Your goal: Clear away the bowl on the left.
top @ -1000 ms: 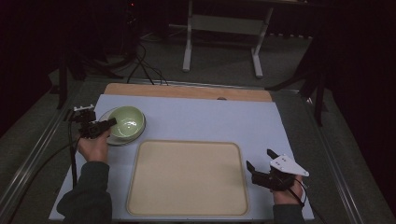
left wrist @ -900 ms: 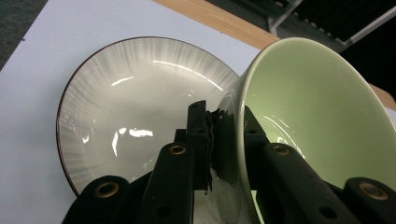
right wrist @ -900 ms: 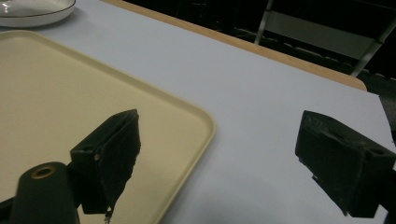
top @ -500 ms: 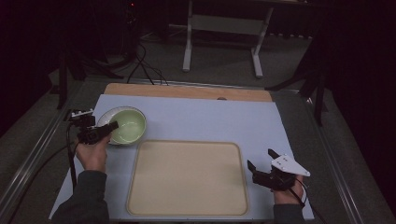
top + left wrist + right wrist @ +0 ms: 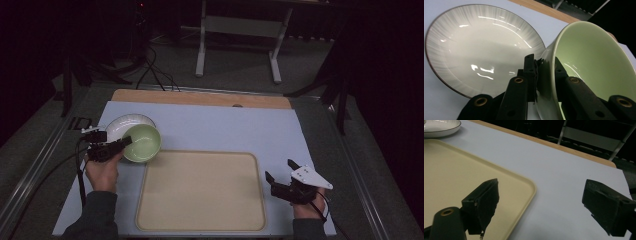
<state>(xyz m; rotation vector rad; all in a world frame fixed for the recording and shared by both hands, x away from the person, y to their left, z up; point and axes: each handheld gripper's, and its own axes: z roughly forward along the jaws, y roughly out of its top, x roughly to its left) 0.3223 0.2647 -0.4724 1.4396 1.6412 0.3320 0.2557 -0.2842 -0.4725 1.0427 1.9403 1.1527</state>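
At left edge of the blue mat, left gripper clamped on near rim of green bowl; jaws pinch the wall, one pad inside, one outside. In left gripper view, same clamp seen close: left gripper with bowl wall between the black jaws, green bowl tipped, mouth facing up and to the side. Bowl partly over white plate, just off the plate's near right edge, overlapping it in high view; whether it touches the plate cannot be told. White plate flat on mat, ribbed rim, thin dark edge line, glossy. Left hand behind the gripper, dark sleeve, cable trailing off table's left side.

Just right of bowl and nearer the person: cream tray, flat on mat, bowl near its far left corner, not on it.

At near right corner of mat, right gripper held just off tray's right edge, jaws spread wide, nothing between. Grey three-cornered plate on top. In right gripper view, right gripper jaws well apart, left one over tray corner, right one over bare mat; cream tray rim rounded, plate edge at far top left.

Beyond mat: wooden board edge, then grey floor, metal stand legs, cables.
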